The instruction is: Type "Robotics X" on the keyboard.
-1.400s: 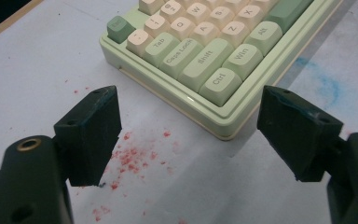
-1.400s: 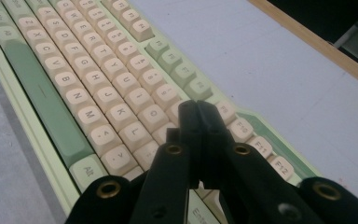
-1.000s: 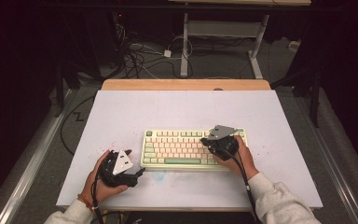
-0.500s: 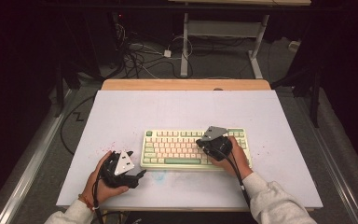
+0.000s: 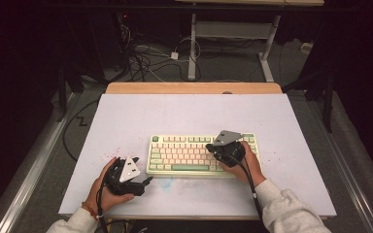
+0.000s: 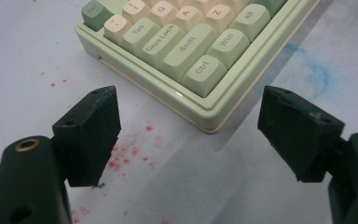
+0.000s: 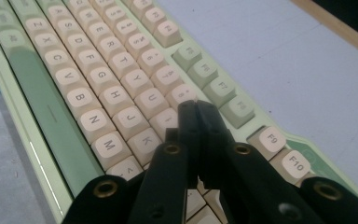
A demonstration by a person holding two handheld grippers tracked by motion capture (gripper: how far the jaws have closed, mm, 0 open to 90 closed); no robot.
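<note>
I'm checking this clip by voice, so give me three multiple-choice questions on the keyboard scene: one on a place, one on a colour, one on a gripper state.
1. Where does the right gripper hover?
A. over the keyboard's right half
B. off the table
C. beside the left gripper

2. What colour is the space bar?
A. red
B. green
C. black

3. How do the left gripper's jaws stand?
A. clamped on a key
B. shut with nothing between
C. wide apart

Answers: 1 A, the high view shows it above the right-hand keys. 2 B, the long bar is green in the right gripper view. 3 C, bare table shows between them in the left gripper view.
</note>
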